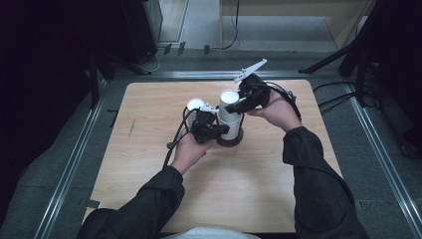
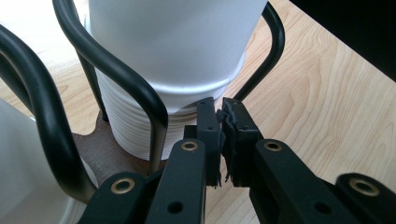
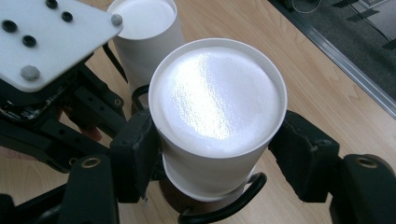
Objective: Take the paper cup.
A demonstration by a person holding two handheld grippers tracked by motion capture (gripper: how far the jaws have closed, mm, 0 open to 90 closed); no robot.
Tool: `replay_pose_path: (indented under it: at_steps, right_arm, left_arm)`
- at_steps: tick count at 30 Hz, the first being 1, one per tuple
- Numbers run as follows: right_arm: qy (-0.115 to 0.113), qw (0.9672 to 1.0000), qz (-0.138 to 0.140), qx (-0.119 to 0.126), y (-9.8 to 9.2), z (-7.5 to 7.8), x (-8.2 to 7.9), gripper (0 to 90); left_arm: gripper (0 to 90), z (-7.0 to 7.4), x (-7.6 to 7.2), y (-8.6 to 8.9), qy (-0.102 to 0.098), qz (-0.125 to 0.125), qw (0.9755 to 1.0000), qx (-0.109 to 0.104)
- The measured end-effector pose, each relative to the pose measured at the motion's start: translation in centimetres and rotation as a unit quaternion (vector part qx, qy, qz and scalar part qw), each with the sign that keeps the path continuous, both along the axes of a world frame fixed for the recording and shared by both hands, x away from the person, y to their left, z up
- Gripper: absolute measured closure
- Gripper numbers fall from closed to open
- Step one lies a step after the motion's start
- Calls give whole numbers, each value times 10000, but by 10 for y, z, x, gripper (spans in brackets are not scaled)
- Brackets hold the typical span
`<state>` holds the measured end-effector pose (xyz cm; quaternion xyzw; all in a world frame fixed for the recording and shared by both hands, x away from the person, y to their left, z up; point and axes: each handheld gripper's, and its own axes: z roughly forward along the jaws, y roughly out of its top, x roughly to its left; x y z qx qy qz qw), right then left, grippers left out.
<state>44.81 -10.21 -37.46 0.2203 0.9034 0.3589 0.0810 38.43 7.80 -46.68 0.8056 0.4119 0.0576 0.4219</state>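
Observation:
A white foam cup (image 1: 229,99) stands on a ribbed white stack (image 2: 126,121) inside a black wire holder (image 2: 140,88) with a brown base (image 1: 230,141), mid-table. My right gripper (image 1: 235,106) reaches in from the right. In the right gripper view its jaws sit on either side of the cup (image 3: 217,93), with the pads against its wall just under the rim. My left gripper (image 1: 219,130) is low at the holder's left front. Its jaws (image 2: 222,140) are shut with nothing between them, beside one wire upright and just above the base.
A second white cup (image 1: 195,104) stands on the wooden table (image 1: 249,189) just left of the holder, behind my left gripper. Cables trail from both grippers. Dark stands and a metal rail frame the table.

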Motion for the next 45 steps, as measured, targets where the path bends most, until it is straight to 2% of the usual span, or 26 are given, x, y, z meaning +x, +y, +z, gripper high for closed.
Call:
replay_pose_path:
  at_steps: [7, 9, 12, 17, 25, 29, 31, 33, 40, 45]
  right_arm:
    - [22, 10000, -29, -23, 0, 13, -2, 346]
    - [40, 10000, -45, 5, 0, 21, -3, 346]
    - [114, 9998, -87, -104, 0, 28, -3, 347]
    - [203, 9996, -182, -39, -2, 41, -4, 348]
    - [355, 9988, -320, -92, -4, 59, -8, 349]
    - [344, 9988, -345, -109, -5, 67, -10, 349]
    - [262, 9990, -343, -134, -5, 73, -13, 350]
    - [291, 9991, -307, -45, -5, 83, -18, 351]
    - [170, 9994, -220, -182, -5, 101, -31, 351]
    - [155, 9995, -172, -203, -10, 106, -37, 351]
  left_arm:
    - [863, 0, 0, -1, -14, 28, 10000, -19]
    - [862, 0, 0, 0, -9, 12, 10000, -17]
    - [858, 0, 0, -1, -22, 9, 10000, -6]
    - [848, -1, 0, -1, -9, 23, 10000, -50]
    - [849, 0, 0, 0, -6, -5, 10000, 6]
    - [849, -1, 0, 0, -4, 0, 10000, -14]
    - [848, -1, 1, 0, 17, 16, 10000, -37]
    - [846, -1, 1, -1, 2, 8, 10000, -7]
    - [835, -1, 0, -2, 24, 17, 10000, 32]
    - [831, -1, -1, -3, 17, 18, 10000, 72]
